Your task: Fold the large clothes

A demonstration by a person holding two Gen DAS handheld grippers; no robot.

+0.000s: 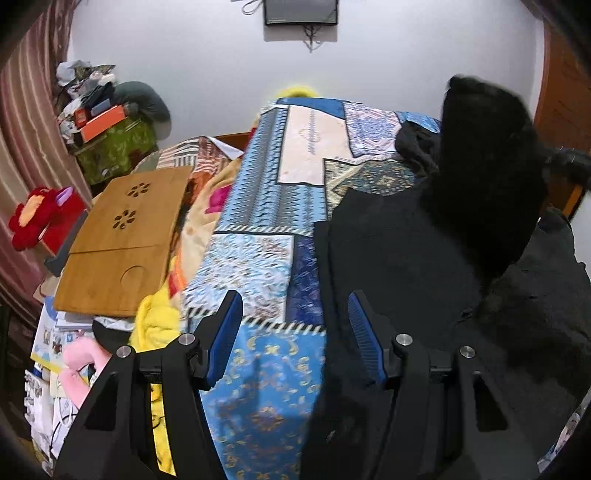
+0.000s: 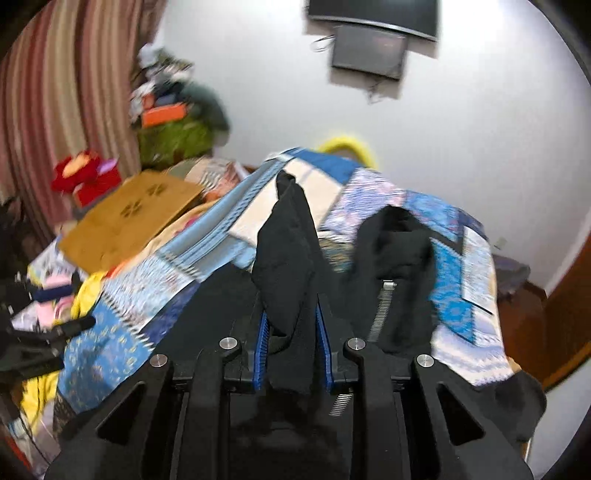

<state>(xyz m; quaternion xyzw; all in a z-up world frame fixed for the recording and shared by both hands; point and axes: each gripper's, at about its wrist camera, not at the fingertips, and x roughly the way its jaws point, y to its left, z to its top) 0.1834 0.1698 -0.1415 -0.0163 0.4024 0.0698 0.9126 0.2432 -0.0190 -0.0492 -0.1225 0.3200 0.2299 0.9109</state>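
A large black garment [image 1: 424, 266] lies on the blue patterned bedspread [image 1: 266, 199], at its right side. In the left wrist view one part of it is lifted up [image 1: 484, 155] at the right. My left gripper [image 1: 295, 314] is open and empty above the garment's left edge. My right gripper [image 2: 291, 321] is shut on a fold of the black garment [image 2: 288, 236] and holds it raised above the bed. The garment's zipper [image 2: 382, 306] shows to the right of the fold. The left gripper also shows at the left edge of the right wrist view [image 2: 74, 326].
A wooden lap tray [image 1: 125, 240] lies left of the bedspread, on yellow and pink cloth [image 1: 155, 325]. A red plush toy [image 1: 40, 214] and a piled green box [image 1: 110, 151] stand by the striped curtain [image 1: 22, 122]. A screen [image 1: 301, 11] hangs on the white wall.
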